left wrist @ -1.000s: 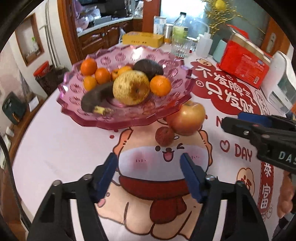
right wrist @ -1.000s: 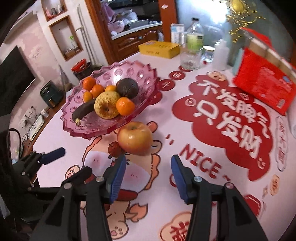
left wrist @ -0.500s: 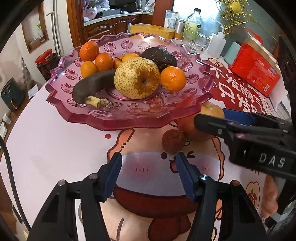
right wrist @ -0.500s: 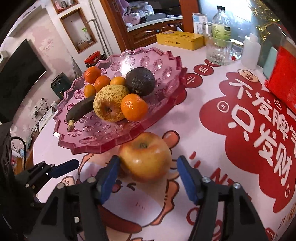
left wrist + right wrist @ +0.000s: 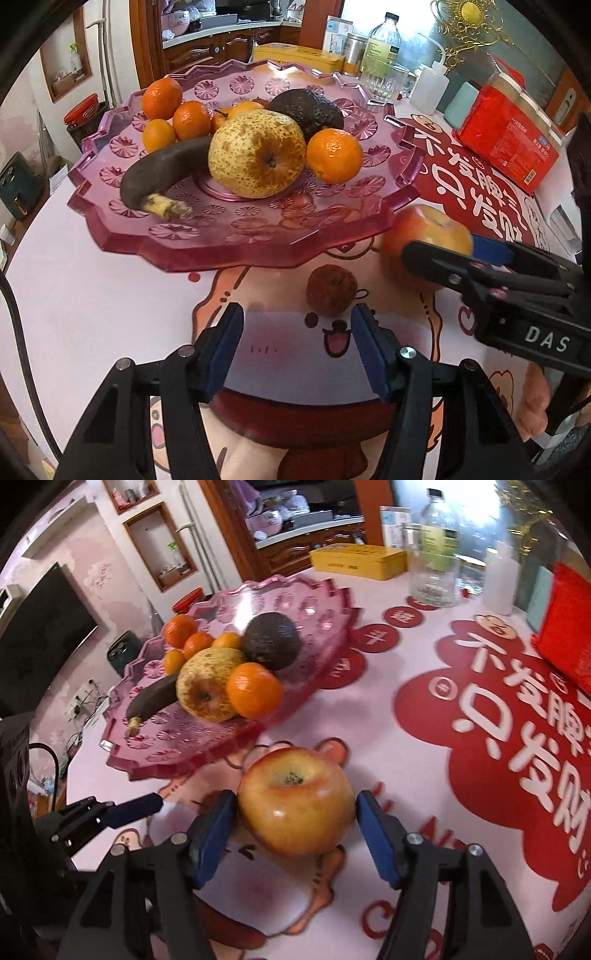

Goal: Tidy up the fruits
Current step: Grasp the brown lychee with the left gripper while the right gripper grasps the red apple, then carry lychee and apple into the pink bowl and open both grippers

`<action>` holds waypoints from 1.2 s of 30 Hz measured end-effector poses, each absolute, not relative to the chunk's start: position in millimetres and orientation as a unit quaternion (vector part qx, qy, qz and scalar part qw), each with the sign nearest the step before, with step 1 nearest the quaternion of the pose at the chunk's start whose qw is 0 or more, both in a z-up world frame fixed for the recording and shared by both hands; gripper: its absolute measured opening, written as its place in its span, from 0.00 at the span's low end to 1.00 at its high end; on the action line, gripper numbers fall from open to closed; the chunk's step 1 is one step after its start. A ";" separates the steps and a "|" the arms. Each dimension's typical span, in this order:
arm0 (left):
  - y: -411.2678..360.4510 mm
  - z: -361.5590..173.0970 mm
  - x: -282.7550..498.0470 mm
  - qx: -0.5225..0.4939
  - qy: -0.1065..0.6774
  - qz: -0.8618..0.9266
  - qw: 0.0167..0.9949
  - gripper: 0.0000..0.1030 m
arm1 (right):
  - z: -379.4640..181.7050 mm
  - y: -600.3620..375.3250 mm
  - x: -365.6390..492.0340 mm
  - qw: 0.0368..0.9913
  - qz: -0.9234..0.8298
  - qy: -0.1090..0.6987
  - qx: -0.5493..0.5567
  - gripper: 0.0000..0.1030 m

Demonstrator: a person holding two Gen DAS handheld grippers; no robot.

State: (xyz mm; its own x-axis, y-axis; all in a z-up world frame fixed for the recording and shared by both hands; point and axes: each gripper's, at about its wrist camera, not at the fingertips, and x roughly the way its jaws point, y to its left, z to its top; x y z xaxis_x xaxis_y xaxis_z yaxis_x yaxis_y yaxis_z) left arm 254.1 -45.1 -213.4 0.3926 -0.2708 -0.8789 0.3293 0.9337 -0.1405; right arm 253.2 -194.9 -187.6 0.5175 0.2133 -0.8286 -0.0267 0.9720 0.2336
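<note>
In the left wrist view, the pink fruit dish (image 5: 236,240) fills the upper left. Below centre, the left gripper (image 5: 297,332) stands apart and empty just short of a small reddish fruit (image 5: 331,290). At right, the right gripper (image 5: 295,814) has just been closing, its pads against the apple (image 5: 295,808).

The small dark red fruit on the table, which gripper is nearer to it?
Left. The left gripper sits just short of the small red fruit; the right gripper straddles the apple beside it.
</note>
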 end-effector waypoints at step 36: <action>-65.0 -195.0 227.7 0.051 0.513 -0.225 0.827 0.26 | -182.0 -199.6 196.4 0.858 0.017 0.502 0.110 0.65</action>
